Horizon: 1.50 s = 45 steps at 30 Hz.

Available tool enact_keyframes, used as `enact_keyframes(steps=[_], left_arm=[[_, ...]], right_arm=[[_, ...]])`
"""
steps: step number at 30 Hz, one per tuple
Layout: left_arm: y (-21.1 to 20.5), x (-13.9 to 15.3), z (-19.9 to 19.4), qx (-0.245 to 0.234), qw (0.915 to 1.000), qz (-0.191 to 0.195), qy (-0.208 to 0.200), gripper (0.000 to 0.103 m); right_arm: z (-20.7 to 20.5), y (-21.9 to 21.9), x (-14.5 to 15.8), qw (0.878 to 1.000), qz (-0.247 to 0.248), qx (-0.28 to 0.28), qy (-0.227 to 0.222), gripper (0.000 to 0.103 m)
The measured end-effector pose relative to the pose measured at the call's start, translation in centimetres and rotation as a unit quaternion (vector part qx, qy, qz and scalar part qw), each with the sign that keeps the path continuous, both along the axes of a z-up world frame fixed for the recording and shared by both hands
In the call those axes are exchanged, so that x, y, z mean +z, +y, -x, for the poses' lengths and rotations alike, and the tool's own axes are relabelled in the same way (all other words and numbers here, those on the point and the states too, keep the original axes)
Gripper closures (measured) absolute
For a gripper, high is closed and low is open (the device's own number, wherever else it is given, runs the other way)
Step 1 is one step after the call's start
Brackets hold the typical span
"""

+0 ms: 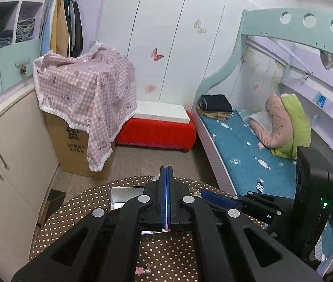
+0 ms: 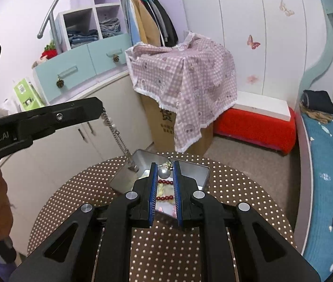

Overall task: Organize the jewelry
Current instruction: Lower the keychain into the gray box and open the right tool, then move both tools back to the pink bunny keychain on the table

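Note:
A shiny metal tin (image 2: 124, 179) stands on the round brown polka-dot table (image 2: 237, 188). Inside it lie a red bead bracelet (image 2: 165, 182), a large grey pearl piece (image 2: 164, 173) and pale items. My left gripper (image 2: 100, 111) is shut on a silver chain (image 2: 117, 134), which hangs down with its lower end over the tin's left rim. In the left wrist view its fingers (image 1: 166, 171) are pressed together above the tin (image 1: 125, 196). My right gripper (image 2: 164, 166) is open over the tin, empty; it also shows in the left wrist view (image 1: 213, 196).
A pink flower piece and a pearl earring (image 1: 143, 269) lie on the table near me. A cardboard box under a pink checked cloth (image 2: 185, 82), a red bench (image 2: 255, 127) and a blue bed (image 2: 326, 176) stand beyond the table. Cream cabinets (image 1: 9, 155) are at left.

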State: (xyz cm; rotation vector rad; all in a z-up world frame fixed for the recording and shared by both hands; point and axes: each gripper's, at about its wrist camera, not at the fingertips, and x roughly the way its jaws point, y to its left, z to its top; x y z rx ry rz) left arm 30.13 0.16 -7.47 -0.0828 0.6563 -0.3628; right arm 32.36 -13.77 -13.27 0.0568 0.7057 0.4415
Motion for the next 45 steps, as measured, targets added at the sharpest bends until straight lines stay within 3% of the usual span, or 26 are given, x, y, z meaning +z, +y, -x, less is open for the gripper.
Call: enact_keyframes(steps=[17, 36, 38, 40, 41, 45], left_arm=[[1.4, -7.3, -4.4, 0.013, 0.9957, -0.021, 0.089, 0.103], [2.7, -7.9, -3.0, 0.023, 0.9944, -0.022, 0.101, 0.103], [3.0, -7.8, -2.6, 0.026, 0.9944, -0.020, 0.100, 0.096], [3.3, -7.5, -2.1, 0.033, 0.9948, -0.019, 0.094, 0.067], [3.6, -7.3, -1.7, 0.041, 0.9953, -0.018, 0.086, 0.061], [4.7, -6.8, -0.2, 0.047, 0.9956, -0.009, 0.080, 0.059]], right_arm=[[-3.0, 2.4, -5.0, 0.998, 0.018, 0.007, 0.051, 0.090], [-3.4, 3.3, -6.1, 0.998, 0.023, 0.002, 0.066, 0.088], [-3.1, 3.2, -5.9, 0.998, 0.022, -0.001, 0.063, 0.088], [-2.7, 2.9, -5.5, 0.998, 0.022, -0.003, 0.060, 0.088], [-2.4, 2.9, -5.2, 0.998, 0.021, -0.004, 0.057, 0.088], [-0.8, 2.7, -3.9, 0.999, 0.024, -0.001, 0.044, 0.087]])
